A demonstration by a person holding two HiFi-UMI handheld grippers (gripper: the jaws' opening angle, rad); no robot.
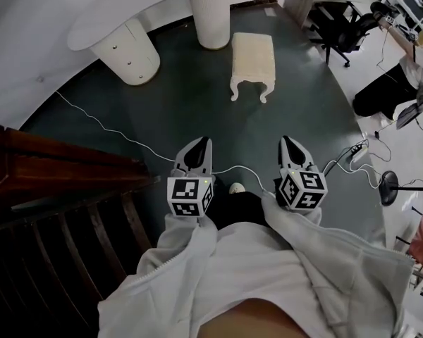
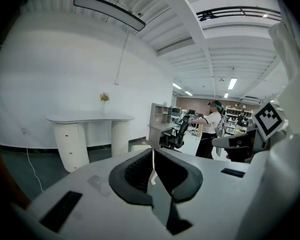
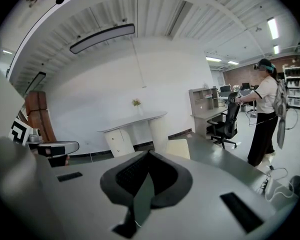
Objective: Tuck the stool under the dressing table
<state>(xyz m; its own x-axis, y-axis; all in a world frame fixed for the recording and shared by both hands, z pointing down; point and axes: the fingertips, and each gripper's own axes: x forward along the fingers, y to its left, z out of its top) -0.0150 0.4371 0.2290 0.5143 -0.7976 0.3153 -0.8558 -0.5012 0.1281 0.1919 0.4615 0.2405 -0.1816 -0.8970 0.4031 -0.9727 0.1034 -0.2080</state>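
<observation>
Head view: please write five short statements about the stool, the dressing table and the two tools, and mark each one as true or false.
1. The stool stands under the dressing table. False: it stands out on the floor, not beneath the tabletop.
2. The left tool and the right tool are both shut, with nothing between the jaws. True.
3. The left tool touches the stool. False: both tools are well short of it.
4. A white cable lies on the floor between the person and the stool. True.
5. A black office chair stands to the left of the dressing table. False: it stands on the right, beyond the stool.
</observation>
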